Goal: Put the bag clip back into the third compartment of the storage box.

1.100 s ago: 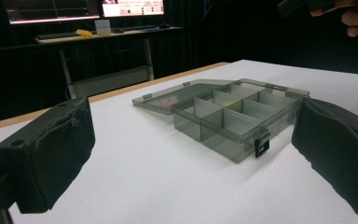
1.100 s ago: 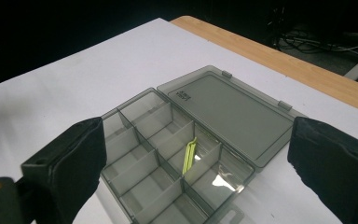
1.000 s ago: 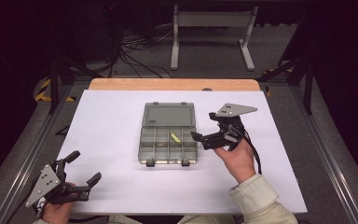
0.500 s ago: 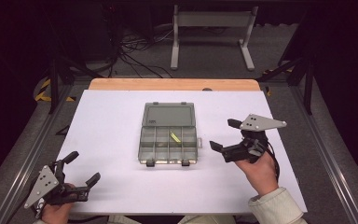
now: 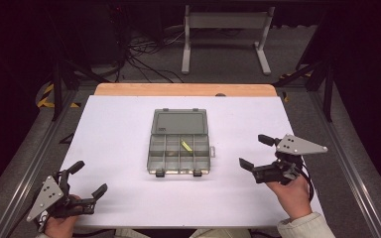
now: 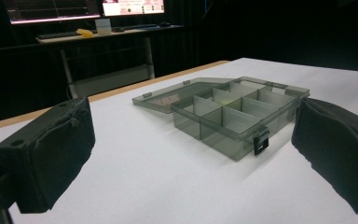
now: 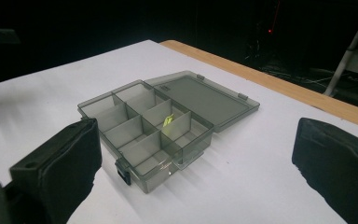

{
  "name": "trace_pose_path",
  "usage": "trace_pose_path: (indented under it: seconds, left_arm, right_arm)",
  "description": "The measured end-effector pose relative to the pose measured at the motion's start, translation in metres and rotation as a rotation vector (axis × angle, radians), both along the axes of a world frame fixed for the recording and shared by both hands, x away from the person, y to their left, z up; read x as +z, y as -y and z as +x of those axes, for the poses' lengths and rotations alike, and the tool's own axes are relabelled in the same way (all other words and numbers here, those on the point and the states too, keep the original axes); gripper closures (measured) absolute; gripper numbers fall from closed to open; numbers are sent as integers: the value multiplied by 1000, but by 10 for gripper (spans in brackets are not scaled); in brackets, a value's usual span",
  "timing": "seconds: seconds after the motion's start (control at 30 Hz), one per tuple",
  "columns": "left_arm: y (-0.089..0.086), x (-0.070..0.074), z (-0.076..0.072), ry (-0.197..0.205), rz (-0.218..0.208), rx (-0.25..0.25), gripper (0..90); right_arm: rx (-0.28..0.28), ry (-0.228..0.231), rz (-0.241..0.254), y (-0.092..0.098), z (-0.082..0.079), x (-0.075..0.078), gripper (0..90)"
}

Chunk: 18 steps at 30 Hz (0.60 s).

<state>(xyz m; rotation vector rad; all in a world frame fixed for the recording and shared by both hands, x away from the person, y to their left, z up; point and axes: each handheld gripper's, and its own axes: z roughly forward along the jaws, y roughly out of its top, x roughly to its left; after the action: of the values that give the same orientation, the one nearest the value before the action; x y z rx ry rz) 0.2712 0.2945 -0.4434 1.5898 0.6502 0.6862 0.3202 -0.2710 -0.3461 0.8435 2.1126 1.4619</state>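
Lying open in the middle of the counter (image 5: 129,124), the box (image 5: 180,154) is a smoky clear organiser with eight compartments in two rows of four, its lid (image 5: 179,121) folded flat on the far side. One compartment, in the row next to the lid and third from the left in the high view, holds a small yellow-green piece (image 5: 185,145); the other seven look bare. Two dark latches (image 5: 159,173) sit on the box's near wall. No writing or label can be read on the box.

Right of the box and level with its near edge, the right gripper (image 5: 257,151) hovers with its jaws spread wide, holding nothing and well apart from the box. Left of the box and nearer the person, the left gripper (image 5: 88,177) sits low by the counter's front edge, jaws likewise apart and empty.

White counter surface lies free all round the box, widest to its left and right. Beyond the lid, a wooden strip (image 5: 183,89) borders the counter's far edge.
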Motion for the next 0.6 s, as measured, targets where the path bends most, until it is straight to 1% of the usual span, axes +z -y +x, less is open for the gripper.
trace_pose_path:
  seconds: [0.23,0.27,0.33,0.47,0.53,0.6]
  left_arm:
    - [1,0,1,-2,0,-3,0]
    - [1,0,1,-2,0,-3,0]
    - [1,0,2,0,-1,-3,0]
    - [1,0,2,0,0,-3,0]
    - [1,0,2,1,0,-4,0]
    - [1,0,2,0,0,-4,0]
  right_arm:
    - [-15,28,21,13,-9,-15,20]
    - [-15,28,21,13,-9,-15,20]
    - [-22,35,29,16,-13,-22,20]
    - [-27,23,38,24,-18,-37,20]
    - [-28,22,37,25,-19,-39,20]
    - [-29,26,37,28,-23,-47,20]
